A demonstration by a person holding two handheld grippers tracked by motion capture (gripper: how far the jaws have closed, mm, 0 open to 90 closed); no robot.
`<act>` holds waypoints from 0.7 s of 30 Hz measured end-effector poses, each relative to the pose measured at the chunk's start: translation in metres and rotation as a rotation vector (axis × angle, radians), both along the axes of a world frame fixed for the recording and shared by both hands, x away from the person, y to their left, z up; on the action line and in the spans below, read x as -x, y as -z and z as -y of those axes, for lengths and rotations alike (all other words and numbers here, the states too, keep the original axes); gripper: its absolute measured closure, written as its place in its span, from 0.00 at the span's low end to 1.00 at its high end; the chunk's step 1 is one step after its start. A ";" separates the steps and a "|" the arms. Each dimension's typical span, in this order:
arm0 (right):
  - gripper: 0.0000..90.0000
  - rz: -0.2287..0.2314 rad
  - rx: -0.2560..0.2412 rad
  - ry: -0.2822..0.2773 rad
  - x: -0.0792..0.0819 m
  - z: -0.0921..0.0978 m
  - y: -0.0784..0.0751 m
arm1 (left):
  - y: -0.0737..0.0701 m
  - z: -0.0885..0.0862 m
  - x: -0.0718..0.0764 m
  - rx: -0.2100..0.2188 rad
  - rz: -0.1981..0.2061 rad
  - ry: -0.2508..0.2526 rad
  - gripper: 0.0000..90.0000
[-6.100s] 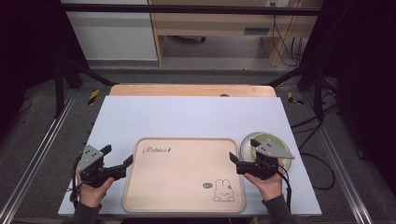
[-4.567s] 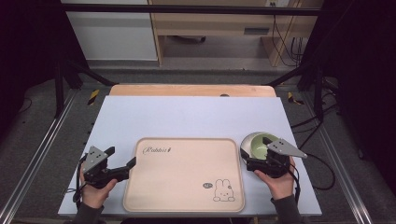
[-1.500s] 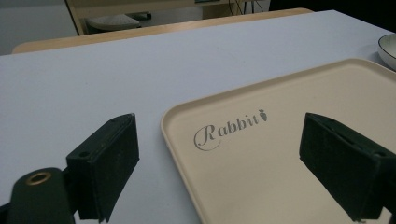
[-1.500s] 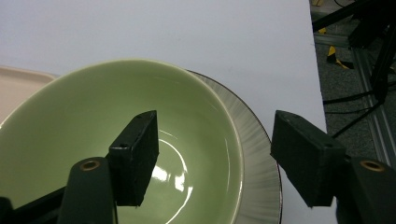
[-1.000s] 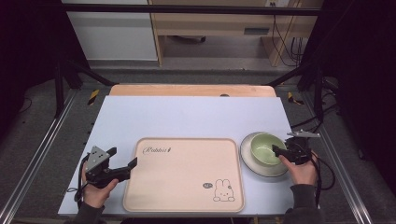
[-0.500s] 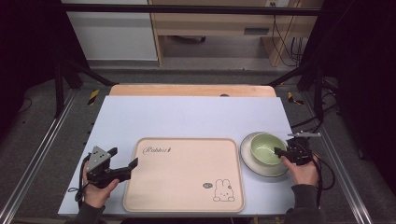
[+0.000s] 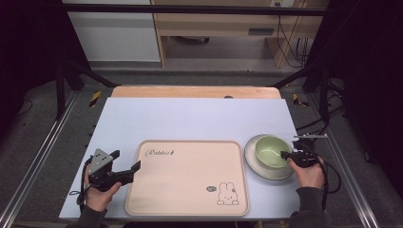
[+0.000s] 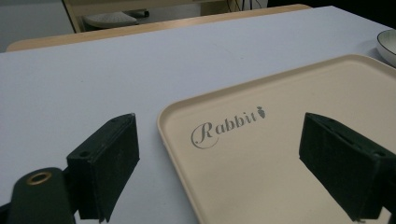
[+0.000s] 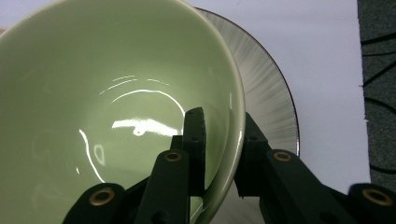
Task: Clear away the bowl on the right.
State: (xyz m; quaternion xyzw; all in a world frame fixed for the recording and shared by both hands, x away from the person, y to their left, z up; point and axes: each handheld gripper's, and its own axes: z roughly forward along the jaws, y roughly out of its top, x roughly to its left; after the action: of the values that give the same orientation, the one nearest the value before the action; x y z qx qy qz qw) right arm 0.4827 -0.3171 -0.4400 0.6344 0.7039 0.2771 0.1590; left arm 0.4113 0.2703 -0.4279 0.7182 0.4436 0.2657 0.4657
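The right gripper [image 9: 217,154] is clamped on the green bowl's [image 7: 273,151] rim at its 3 o'clock, over the plate [image 7: 259,166], while the left gripper [image 8: 233,158], jaws apart, straddles the tray's [image 7: 185,190] 9 o'clock edge.

Pale lavender-white table top [image 7: 190,118], wooden strip [image 7: 195,91] along far edge. Grey carpeted floor [image 7: 43,137] around table, metal rails [image 7: 35,156] either side. Black stand legs [image 7: 64,80] at left and right. Beyond table, white cabinet [image 7: 114,31] and light wood furniture [image 7: 223,28]. Black cables [image 7: 285,38] hang at back right, more on floor right. Dark surroundings both sides, light even on table.
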 end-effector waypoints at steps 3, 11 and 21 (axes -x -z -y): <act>0.87 -0.018 -0.012 0.011 -0.002 0.000 0.001 | 0.001 0.001 0.000 -0.001 -0.002 0.002 0.13; 0.90 -0.030 -0.024 0.021 -0.005 0.002 0.003 | 0.000 0.001 0.000 -0.002 0.000 0.000 0.13; 0.91 -0.043 -0.065 0.037 -0.008 0.004 0.004 | 0.000 0.001 0.000 -0.003 -0.001 0.000 0.13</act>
State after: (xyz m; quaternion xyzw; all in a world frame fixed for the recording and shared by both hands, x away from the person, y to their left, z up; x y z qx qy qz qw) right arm 0.4904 -0.3216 -0.4438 0.6581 0.6859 0.2829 0.1282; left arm 0.4114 0.2695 -0.4282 0.7190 0.4435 0.2659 0.4644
